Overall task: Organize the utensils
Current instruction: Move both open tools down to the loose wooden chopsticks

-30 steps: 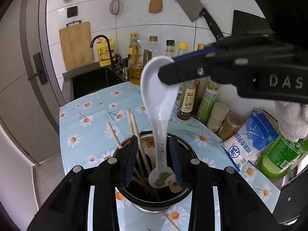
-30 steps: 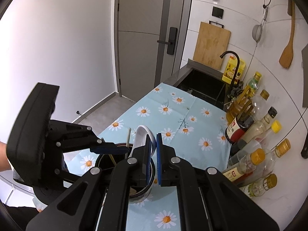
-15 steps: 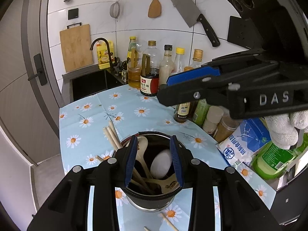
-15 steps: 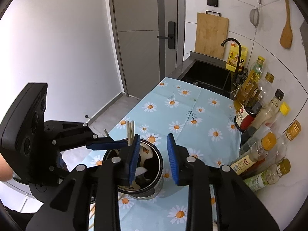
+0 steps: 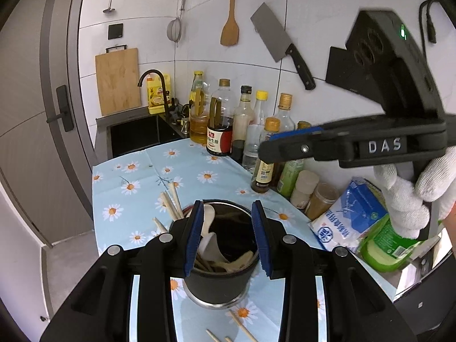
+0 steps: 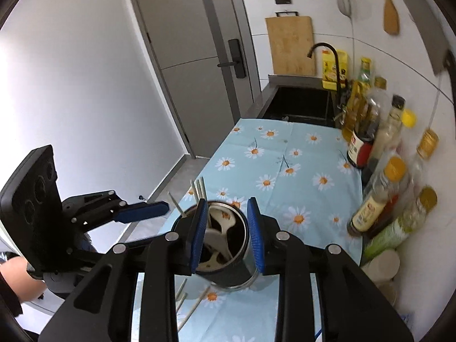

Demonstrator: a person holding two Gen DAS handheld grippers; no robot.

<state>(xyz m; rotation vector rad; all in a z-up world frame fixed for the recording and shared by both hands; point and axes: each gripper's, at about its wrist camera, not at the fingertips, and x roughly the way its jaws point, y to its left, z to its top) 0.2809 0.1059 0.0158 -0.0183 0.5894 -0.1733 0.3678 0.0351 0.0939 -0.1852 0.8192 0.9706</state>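
Observation:
A dark metal utensil holder (image 5: 219, 282) stands on the daisy tablecloth, also in the right wrist view (image 6: 228, 273). It holds a white ceramic spoon (image 5: 209, 245), wooden spoons and chopsticks (image 5: 171, 202); the white spoon shows in the right wrist view (image 6: 216, 236) too. My left gripper (image 5: 228, 239) is open and empty above the holder's rim. My right gripper (image 6: 226, 233) is open and empty above the holder; it shows at the right of the left wrist view (image 5: 287, 148). Loose chopsticks (image 5: 239, 325) lie on the cloth by the holder.
Oil and sauce bottles (image 5: 222, 122) line the wall. A salt bag (image 5: 347, 216) and a green bottle (image 5: 384, 245) lie at the right. A sink (image 6: 302, 105) with a black tap sits beyond the cloth. A cleaver (image 5: 279, 45) and spatula hang on the wall.
My right gripper opened and let the white spoon drop into the holder. It then pulled up and away to the right. My left gripper stayed open over the holder.

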